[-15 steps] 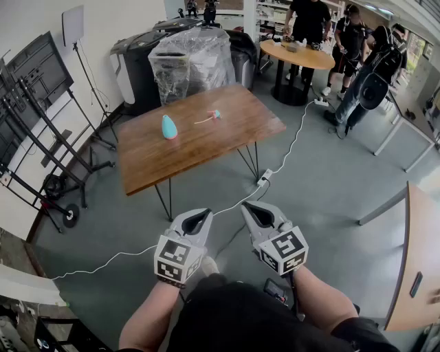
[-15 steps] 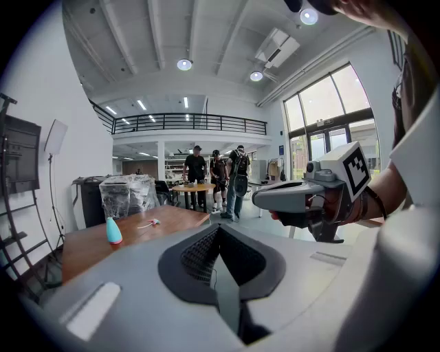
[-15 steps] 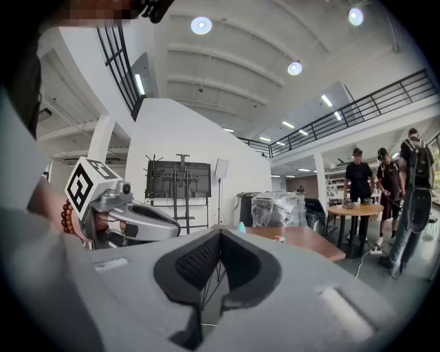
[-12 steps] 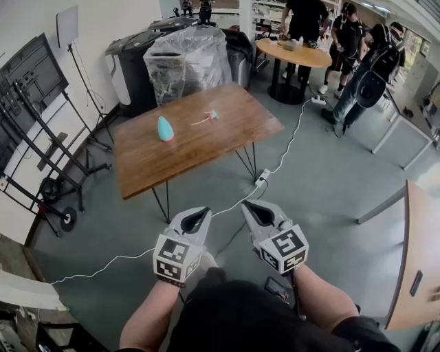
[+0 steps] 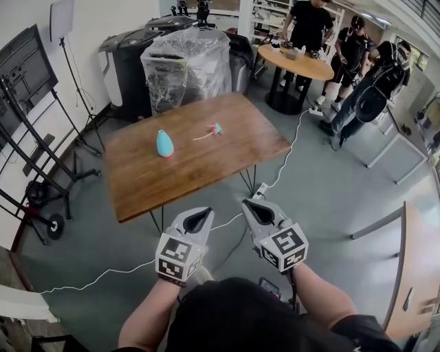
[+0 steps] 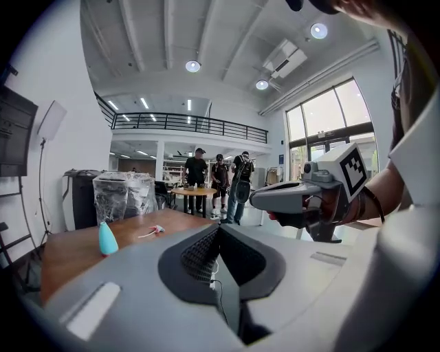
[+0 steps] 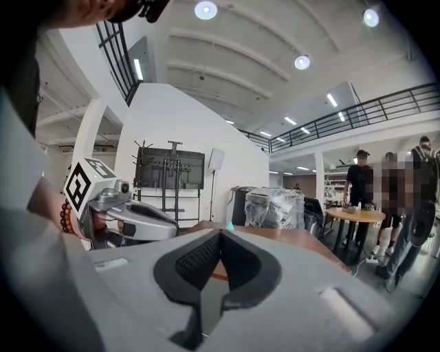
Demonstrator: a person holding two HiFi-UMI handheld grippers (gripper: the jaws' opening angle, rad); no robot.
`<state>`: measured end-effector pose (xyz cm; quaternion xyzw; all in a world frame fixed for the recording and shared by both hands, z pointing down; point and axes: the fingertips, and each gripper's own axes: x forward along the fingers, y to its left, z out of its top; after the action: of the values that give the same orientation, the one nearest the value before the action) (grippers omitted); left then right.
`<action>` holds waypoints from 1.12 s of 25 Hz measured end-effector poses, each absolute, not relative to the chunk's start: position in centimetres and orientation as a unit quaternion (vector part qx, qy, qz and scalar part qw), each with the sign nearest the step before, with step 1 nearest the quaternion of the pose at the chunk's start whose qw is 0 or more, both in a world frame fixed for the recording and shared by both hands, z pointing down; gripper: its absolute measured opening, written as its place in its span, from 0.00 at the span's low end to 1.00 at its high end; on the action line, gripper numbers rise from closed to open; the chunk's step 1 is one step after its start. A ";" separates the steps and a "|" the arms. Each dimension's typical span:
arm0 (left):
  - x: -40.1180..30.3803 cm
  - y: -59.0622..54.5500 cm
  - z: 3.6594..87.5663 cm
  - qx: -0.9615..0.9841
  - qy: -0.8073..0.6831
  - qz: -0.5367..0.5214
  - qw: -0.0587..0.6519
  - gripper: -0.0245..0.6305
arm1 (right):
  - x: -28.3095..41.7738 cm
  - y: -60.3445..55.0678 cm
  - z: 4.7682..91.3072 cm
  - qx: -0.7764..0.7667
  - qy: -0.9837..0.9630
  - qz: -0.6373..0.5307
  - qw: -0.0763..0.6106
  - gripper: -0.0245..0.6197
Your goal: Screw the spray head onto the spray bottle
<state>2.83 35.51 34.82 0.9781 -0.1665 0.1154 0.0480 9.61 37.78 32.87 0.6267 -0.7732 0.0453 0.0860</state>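
1. Bright, high-ceilinged workroom with a grey floor (image 5: 330, 185), seen from a head camera looking steeply down. A person's forearms reach forward from the bottom edge.
2. The left hand-held gripper (image 5: 203, 212) has its jaws closed together with nothing between them. It hangs in the air over the floor, pointing toward the desk.
3. The right hand-held gripper (image 5: 249, 206) is just beside the left one, not touching it. Its jaws are also closed and empty. Each gripper carries a cube with square black-and-white markers.
4. A white cable (image 5: 103, 275) trails across the floor below the grippers and runs to a power strip (image 5: 262, 188) near a desk leg.
5. A rectangular wooden desk (image 5: 185, 172) on thin black legs stands ahead of both grippers, well apart from them.
6. The spray bottle (image 5: 164, 143) is teal, has no head on it, and stands upright on the left part of the desk.
7. The spray head (image 5: 216, 128) lies on the desk to the right of the bottle, apart from it. Its thin white tube points toward the bottle.
8. Behind the desk stand a plastic-wrapped bundle (image 5: 185, 62) and a dark machine (image 5: 127, 69).
9. At far left is a black screen stand (image 5: 27, 69). At far right, people (image 5: 309, 20) stand around a small round desk (image 5: 297, 60).
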 end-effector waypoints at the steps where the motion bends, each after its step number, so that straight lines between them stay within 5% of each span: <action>1: 2.9 34.3 34.8 0.978 -0.164 0.116 0.050 0.05 | 9.5 36.5 32.8 0.626 -0.773 0.047 0.089 0.03; 28: 6.6 15.3 37.9 0.970 -0.178 0.148 0.078 0.05 | 13.4 16.1 35.7 0.595 -0.792 0.075 0.116 0.03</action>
<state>6.58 15.29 37.85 0.9697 -0.1780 0.1481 0.0783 13.40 16.12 35.69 0.5950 -0.7917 0.0750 0.1164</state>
